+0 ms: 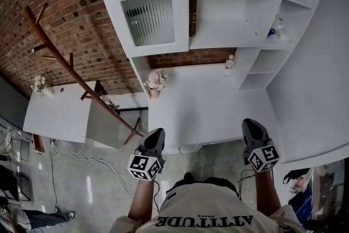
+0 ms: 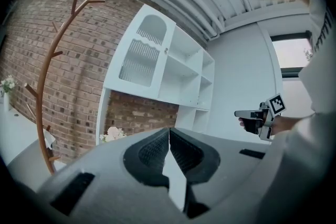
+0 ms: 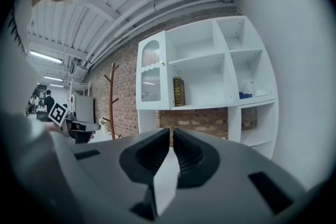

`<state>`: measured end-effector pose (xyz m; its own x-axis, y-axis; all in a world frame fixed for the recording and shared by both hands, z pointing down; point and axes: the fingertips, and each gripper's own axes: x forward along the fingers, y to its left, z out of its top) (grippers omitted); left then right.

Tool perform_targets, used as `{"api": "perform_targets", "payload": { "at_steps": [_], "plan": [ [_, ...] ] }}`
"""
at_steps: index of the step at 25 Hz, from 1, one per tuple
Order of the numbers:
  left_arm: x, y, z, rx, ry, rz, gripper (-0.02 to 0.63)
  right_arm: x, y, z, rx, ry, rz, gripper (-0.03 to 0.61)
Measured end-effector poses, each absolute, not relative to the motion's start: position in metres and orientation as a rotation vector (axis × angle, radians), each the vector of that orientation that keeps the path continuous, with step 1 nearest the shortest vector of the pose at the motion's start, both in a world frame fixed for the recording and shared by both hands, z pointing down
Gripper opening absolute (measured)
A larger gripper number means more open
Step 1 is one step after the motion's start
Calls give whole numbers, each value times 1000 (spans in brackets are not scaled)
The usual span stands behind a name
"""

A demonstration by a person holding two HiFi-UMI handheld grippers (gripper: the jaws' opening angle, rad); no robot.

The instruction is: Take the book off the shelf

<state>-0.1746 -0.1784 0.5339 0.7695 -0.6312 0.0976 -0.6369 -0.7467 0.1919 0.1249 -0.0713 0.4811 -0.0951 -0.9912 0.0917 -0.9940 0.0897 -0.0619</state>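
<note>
A dark book (image 1: 192,11) with gilt lettering stands upright in the middle compartment of the white shelf unit (image 1: 229,35), next to its glass door. In the right gripper view the book (image 3: 179,91) shows straight ahead, well beyond the jaws. My left gripper (image 1: 156,133) and right gripper (image 1: 250,124) are held side by side near my body, short of the white counter (image 1: 207,112). Both are far from the book. The left gripper (image 2: 169,131) has its jaws together with nothing in them. The right gripper (image 3: 171,132) is likewise shut and empty.
A vase of pale flowers (image 1: 156,82) and a small clear bottle (image 1: 229,65) stand on the counter below the shelf. A blue item (image 1: 271,31) lies in the right compartment. A wooden coat rack (image 1: 65,65) and a white table (image 1: 57,114) are at the left.
</note>
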Motion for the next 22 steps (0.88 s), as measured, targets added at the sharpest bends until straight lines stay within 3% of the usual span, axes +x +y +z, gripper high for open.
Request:
{"api": "perform_targets", "payload": {
  "at_steps": [22],
  "plan": [
    [-132,-209,527,2671,-1141,33,26,179,-144,469,1969,-2417,164,35]
  ]
}}
